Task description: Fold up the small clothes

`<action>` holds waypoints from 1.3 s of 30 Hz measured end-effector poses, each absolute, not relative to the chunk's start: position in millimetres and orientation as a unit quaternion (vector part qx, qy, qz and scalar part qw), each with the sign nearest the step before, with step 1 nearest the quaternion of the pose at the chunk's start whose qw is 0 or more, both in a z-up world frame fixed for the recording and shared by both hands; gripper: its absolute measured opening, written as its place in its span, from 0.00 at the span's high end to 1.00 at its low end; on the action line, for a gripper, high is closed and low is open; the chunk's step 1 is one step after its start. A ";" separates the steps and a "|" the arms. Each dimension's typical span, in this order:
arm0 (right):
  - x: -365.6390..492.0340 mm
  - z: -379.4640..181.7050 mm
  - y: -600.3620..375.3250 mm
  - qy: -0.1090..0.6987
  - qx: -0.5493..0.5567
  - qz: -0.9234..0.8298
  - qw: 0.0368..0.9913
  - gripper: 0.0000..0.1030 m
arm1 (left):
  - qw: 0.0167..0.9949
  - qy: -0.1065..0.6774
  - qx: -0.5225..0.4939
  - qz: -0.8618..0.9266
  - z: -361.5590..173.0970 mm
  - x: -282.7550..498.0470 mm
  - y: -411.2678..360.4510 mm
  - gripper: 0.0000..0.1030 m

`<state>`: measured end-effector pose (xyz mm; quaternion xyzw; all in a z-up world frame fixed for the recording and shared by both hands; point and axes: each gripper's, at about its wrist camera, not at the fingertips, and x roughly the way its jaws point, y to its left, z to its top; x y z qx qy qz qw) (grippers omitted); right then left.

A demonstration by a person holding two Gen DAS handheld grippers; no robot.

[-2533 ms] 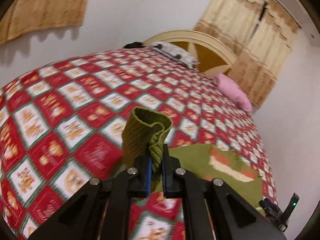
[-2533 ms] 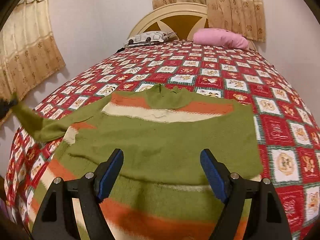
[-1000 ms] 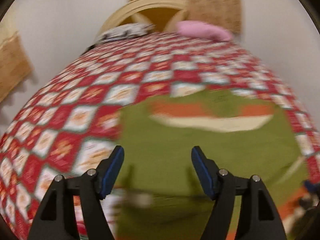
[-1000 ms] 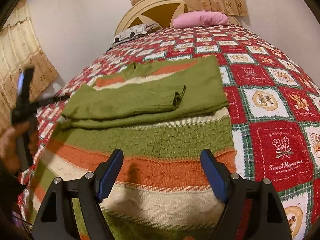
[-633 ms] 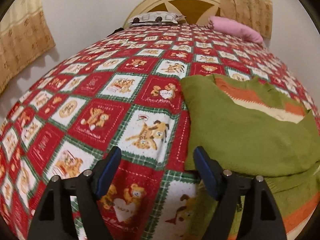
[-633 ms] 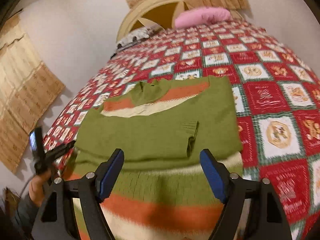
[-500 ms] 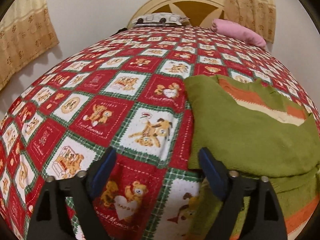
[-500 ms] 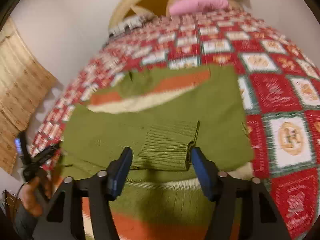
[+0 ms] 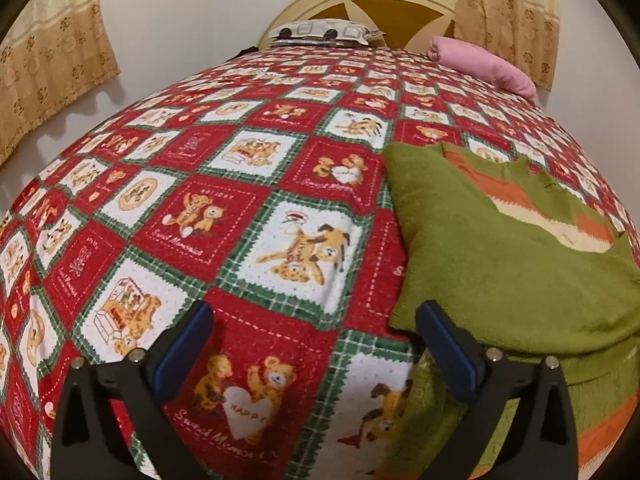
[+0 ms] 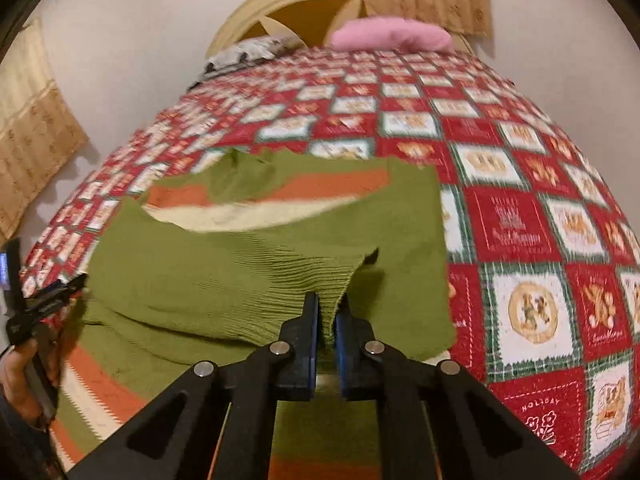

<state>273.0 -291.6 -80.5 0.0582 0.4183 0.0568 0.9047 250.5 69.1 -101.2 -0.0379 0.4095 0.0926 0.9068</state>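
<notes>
Green striped sweater (image 10: 256, 280) on the bed (image 9: 256, 184), right gripper (image 10: 327, 332) clenched on its ribbed cuff (image 10: 320, 292), left gripper (image 9: 312, 344) released, jaws just widened, sweater at its three o'clock, hem cut off.

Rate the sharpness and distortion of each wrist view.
Left wrist view: sharp; the quilt print reads clearly, and fisheye bulges the bed. Right wrist view: motion-blurred across the quilt and sweater, only the right tool crisp; same fisheye bulge.
</notes>
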 end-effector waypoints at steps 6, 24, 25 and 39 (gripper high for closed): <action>269.4 -95.4 -295.4 0.433 0.061 0.055 0.897 0.93 | 0.912 0.399 -0.048 0.079 -88.5 245.4 74.8 0.00; 292.5 -86.8 -255.7 0.441 0.057 0.132 0.886 0.52 | 0.899 0.431 -0.034 0.067 -105.0 282.9 57.8 0.00; 294.7 -94.9 -256.4 0.454 0.051 0.116 0.882 0.53 | 0.898 0.434 -0.038 0.063 -106.9 283.0 58.7 0.00; 273.1 -110.3 -262.3 0.425 0.017 0.104 0.899 0.52 | 0.903 0.424 -0.010 0.073 -107.3 276.2 49.7 0.00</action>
